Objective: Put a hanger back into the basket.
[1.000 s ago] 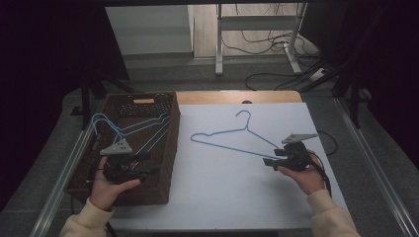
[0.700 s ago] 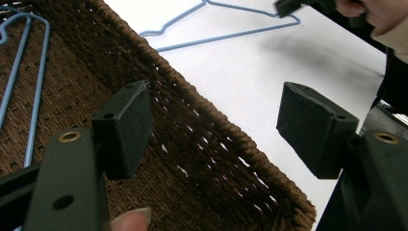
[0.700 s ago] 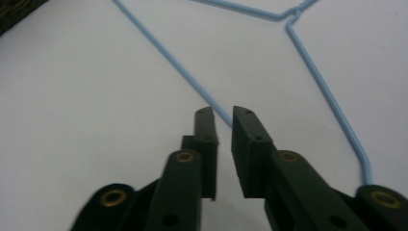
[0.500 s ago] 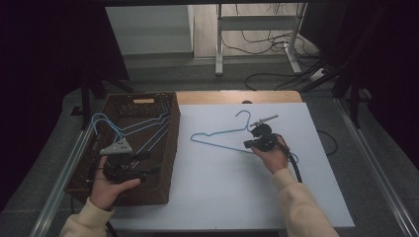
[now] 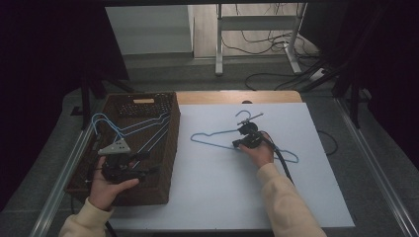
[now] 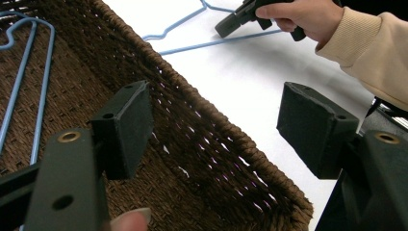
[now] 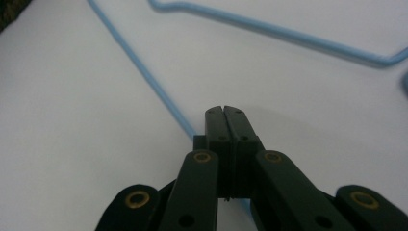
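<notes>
**Right gripper clamped on the blue hanger on the sheet**

We are holding the right gripper at the centre of the high view, its jaws pressed together on the lower wire of the blue hanger that is lying on the white sheet. In the right gripper view we are seeing that wire running from the upper left down into the closed jaws at the middle of the frame, with the hanger's other bar crossing the top of the frame. The jaws have just been closing, and the wire is between them.

We are keeping the left gripper at the lower left of the high view, over the brown wicker basket, with its jaws standing wide apart and nothing between them. In the left gripper view the basket's woven rim is running between the two pads. More blue hangers are lying inside the basket, toward the left of the frame.
</notes>
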`<action>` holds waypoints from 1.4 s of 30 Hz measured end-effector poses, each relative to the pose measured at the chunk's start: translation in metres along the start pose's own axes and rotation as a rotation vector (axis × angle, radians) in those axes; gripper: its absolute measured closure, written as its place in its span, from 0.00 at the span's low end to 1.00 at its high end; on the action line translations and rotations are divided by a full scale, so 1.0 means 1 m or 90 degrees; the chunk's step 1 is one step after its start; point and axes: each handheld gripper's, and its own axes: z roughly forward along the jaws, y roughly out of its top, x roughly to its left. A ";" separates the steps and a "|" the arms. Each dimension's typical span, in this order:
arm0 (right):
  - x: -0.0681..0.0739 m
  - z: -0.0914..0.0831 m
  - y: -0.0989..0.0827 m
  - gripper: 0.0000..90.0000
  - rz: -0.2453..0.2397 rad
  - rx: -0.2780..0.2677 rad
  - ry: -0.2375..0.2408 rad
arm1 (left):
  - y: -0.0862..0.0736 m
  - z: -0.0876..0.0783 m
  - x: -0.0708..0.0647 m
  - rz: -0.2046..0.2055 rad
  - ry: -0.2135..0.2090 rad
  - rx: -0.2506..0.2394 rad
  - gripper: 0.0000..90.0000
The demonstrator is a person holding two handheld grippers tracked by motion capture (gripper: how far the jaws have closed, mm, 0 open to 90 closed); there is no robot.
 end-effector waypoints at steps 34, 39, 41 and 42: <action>0.029 -0.038 -0.066 1.00 -0.034 0.071 0.089 | 0.000 0.003 -0.002 0.002 -0.007 0.009 0.31; 0.031 -0.044 -0.076 1.00 -0.038 0.077 0.103 | 0.000 0.003 -0.001 0.000 -0.008 0.009 0.31; 0.033 -0.046 -0.080 1.00 -0.039 0.081 0.105 | 0.000 0.003 -0.001 0.000 -0.008 0.009 0.31; 0.034 -0.048 -0.082 1.00 -0.040 0.082 0.107 | 0.000 0.003 -0.001 0.000 -0.008 0.009 0.31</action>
